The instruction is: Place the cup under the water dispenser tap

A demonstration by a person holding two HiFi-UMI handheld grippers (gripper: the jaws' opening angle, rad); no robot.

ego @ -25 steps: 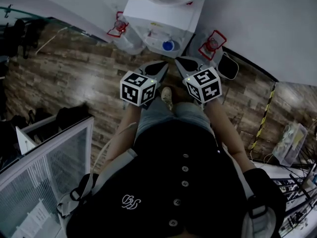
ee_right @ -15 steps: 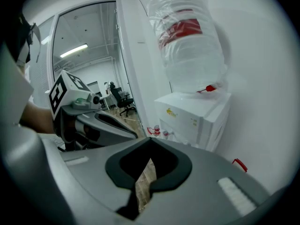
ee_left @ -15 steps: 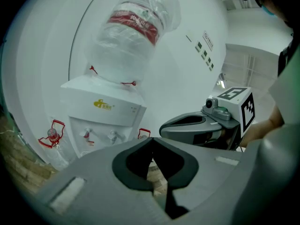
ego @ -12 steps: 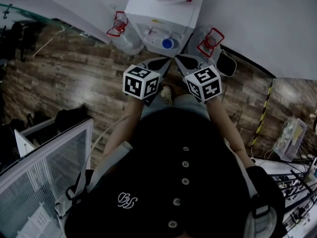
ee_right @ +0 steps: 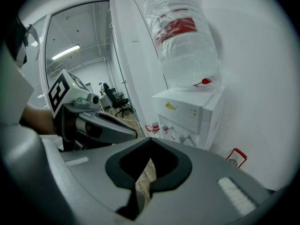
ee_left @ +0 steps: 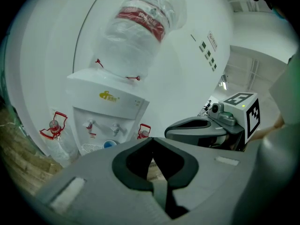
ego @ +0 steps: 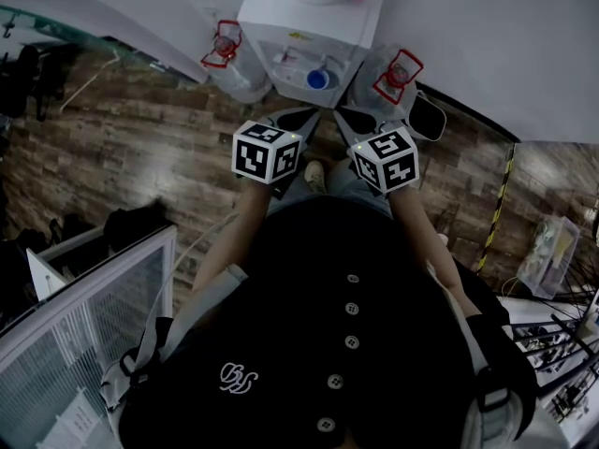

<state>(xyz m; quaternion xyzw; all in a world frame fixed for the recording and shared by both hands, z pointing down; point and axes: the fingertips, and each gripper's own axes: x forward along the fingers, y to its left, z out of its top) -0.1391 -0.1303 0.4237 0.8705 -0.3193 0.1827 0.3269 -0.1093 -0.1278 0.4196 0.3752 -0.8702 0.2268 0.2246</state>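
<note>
A blue cup stands on the drip tray of the white water dispenser, below its taps. The left gripper view shows the same cup just over my jaws. My left gripper hangs in front of the dispenser, shut and empty, and its tips meet. Beside it my right gripper is also shut with nothing in it, and its tips touch. Both are short of the cup. The right gripper view shows the dispenser but not the cup.
Two clear water jugs with red handles stand on the wooden floor either side of the dispenser, against the white wall. A large bottle sits on top of the dispenser. A glass-fronted cabinet is at the lower left.
Both grippers have stayed shut, side by side in front of the dispenser. Only the view has drifted slightly.
</note>
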